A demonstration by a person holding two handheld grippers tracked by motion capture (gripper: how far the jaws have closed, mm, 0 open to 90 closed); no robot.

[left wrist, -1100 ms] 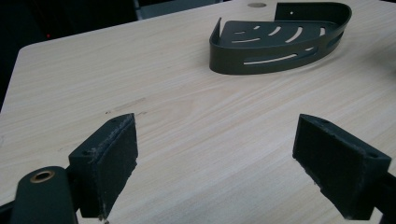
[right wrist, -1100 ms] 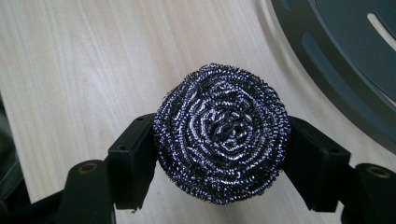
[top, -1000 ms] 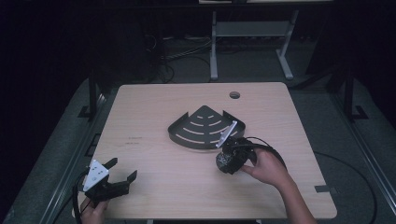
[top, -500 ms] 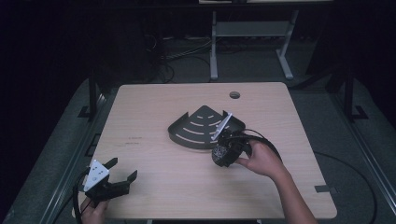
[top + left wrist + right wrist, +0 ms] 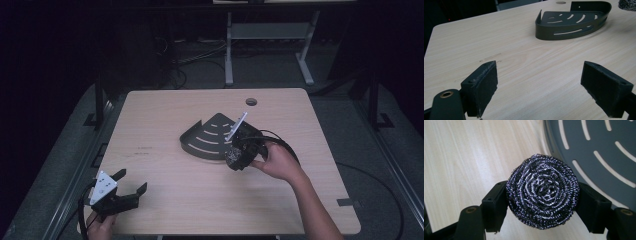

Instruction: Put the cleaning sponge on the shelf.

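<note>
While the right claw (image 5: 234, 159) grips a round steel-wool scourer (image 5: 542, 191) between its 2 black pads, it hovers at the near right edge of the dark corner caddy (image 5: 212, 136) that sits near the middle of the table (image 5: 165, 115). In the right gripper view the scourer is a tight coil of shiny wire, pinched on both sides, with a pad pressed against each flank. Under and beside it lies bare pale wood, and the caddy's slotted floor (image 5: 604, 147) begins just beyond it to the upper right, so the scourer hangs over the table right beside the caddy's edge and not over the caddy itself. Whether it touches the wood I cannot tell.

The caddy is a quarter-round tray with a low curved front wall, 2 straight back walls meeting in a corner, and curved slots cut through floor and front. In the left gripper view its floor (image 5: 571, 18) holds nothing, and light wood shows through the slots.

The left claw (image 5: 129, 189) rests at the near left corner of the table, well apart from the caddy, held by a hand (image 5: 100, 227) at the table's edge. Its jaws stand wide and released, with bare tabletop between the pads (image 5: 484, 82).
</note>
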